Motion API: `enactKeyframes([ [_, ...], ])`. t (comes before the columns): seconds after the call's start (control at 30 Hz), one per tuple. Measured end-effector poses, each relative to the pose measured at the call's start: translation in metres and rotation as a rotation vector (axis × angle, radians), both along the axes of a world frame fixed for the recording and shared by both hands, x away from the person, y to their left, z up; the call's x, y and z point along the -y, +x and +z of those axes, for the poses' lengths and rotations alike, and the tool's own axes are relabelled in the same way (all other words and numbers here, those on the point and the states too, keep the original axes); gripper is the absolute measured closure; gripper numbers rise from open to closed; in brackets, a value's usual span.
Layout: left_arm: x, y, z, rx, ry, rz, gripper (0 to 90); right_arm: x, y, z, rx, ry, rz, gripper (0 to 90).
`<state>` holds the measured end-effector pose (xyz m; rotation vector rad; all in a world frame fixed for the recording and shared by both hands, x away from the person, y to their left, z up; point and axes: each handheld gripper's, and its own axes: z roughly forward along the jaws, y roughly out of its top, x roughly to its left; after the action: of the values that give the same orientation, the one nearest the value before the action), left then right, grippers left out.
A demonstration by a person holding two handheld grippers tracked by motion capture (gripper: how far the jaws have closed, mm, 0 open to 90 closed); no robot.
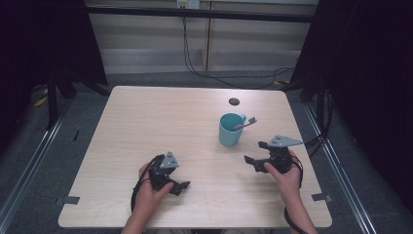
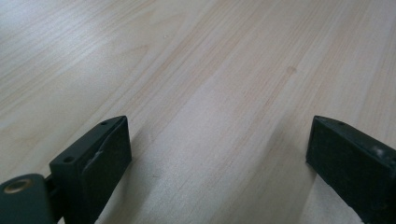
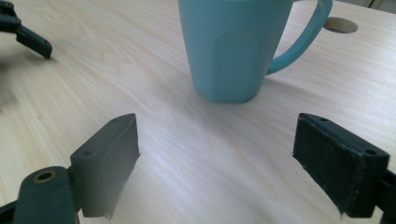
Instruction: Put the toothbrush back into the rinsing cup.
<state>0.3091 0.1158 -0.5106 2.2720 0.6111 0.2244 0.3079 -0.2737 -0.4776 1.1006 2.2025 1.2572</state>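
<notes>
Teal mug (image 1: 230, 129) stands upright on table (image 1: 146, 126), right of centre, w/ a purple toothbrush (image 1: 245, 124) leaning out over its rim toward the handle side. Right gripper (image 1: 255, 157) sits near the mug, just short of it, jaws spread wide, nothing btwn them; mug (image 3: 233, 46) dead ahead. Left gripper (image 1: 181, 187) rests at the near edge, well apart from mug, jaws also wide open over bare wood.

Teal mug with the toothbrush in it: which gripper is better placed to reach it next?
Right. The right gripper sits just beside the teal mug, open and facing it, mug straight ahead in its own view. The left gripper rests open farther away, facing bare table.
</notes>
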Motion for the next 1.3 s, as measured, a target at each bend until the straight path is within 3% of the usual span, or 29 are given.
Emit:
enactKeyframes([
  [0.37,0.0,0.0,0.0,0.001,0.001,-0.001,6.3,-0.002,-0.012,-0.009,-0.029,-0.053,0.019,13.8],
  [0.87,0.0,0.0,0.0,0.0,0.0,0.0,6.3,-0.008,-0.026,-0.023,-0.055,-0.163,0.038,13.9],
  [1.3,0.0,0.0,0.0,0.0,0.0,0.0,6.3,-0.003,-0.03,-0.033,-0.077,-0.188,0.034,13.7],
])
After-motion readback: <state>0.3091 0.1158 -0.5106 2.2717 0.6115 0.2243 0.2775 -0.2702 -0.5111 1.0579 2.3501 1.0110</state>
